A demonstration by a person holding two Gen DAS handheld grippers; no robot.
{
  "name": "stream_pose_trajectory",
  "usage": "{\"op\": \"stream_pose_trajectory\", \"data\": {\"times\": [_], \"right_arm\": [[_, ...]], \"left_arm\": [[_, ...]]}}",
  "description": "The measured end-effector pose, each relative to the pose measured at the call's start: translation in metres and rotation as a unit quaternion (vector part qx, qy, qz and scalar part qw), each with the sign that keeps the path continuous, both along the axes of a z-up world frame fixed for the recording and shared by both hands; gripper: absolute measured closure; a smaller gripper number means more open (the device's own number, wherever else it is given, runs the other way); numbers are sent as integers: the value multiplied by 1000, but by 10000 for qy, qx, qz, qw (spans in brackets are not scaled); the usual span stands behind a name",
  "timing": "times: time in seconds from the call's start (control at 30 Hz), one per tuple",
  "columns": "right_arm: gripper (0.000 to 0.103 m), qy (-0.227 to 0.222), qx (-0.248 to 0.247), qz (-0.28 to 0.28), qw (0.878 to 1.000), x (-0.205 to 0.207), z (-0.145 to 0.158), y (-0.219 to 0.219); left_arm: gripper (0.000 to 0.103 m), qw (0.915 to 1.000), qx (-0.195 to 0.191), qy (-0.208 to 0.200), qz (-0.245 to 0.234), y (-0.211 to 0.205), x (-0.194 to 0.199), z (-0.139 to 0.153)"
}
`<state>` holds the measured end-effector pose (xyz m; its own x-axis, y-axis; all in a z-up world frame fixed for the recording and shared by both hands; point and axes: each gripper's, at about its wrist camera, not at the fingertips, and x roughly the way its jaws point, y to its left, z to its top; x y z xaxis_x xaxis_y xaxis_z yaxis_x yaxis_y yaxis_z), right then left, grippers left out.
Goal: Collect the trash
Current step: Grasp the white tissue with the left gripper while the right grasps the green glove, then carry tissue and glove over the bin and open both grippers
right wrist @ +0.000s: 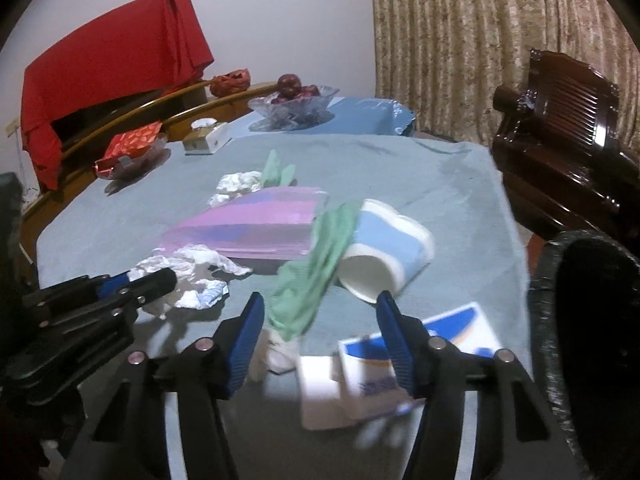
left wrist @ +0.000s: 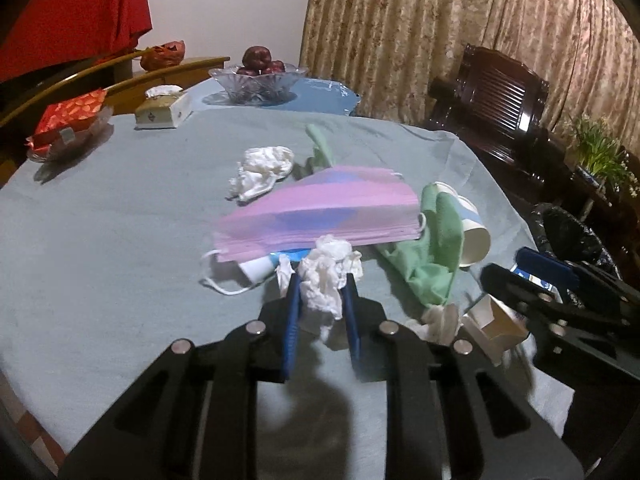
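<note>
The left gripper [left wrist: 320, 280] clenches a crumpled tissue [left wrist: 330, 268]; just past it lie a pink mask [left wrist: 320, 210] and another tissue wad [left wrist: 260, 172]. The right gripper [right wrist: 320, 308] stands released over a carton [right wrist: 380, 376], with a green cloth [right wrist: 312, 276] and a tipped paper cup [right wrist: 384, 256] ahead and a black bin [right wrist: 592, 320] to its right.

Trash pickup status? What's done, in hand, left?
Done: nothing visibly binned; the bin's inside is too dark to tell. In hand: left claw shut on a crumpled tissue; right claw open over the carton. Left: pink masks, paper cup, green cloth, far tissue.
</note>
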<state>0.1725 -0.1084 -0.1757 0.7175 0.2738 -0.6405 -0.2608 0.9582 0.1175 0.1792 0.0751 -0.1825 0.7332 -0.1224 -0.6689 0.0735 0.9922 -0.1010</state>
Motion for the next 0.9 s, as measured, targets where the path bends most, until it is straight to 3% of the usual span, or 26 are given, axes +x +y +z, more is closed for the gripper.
{"op": "stream_pose_trajectory", "data": {"times": [0.33,0.53,0.63,0.9], "right_arm": [[60,289,-137,61,9995,23,-21,21],[76,365,-216,213,9989,26,-26,30],[93,376,-109,267,9989,27,-24,29],[97,270,238,228,9991,19,-2,21]], "left_arm": [[83,9999,-45,-91,-27,11,-2,1],[83,9999,-98,-66,-17,12,-2,-1],[83,9999,-111,-72,-18,11,-2,0],[83,9997,-79,-210,-75,5,-7,13]]}}
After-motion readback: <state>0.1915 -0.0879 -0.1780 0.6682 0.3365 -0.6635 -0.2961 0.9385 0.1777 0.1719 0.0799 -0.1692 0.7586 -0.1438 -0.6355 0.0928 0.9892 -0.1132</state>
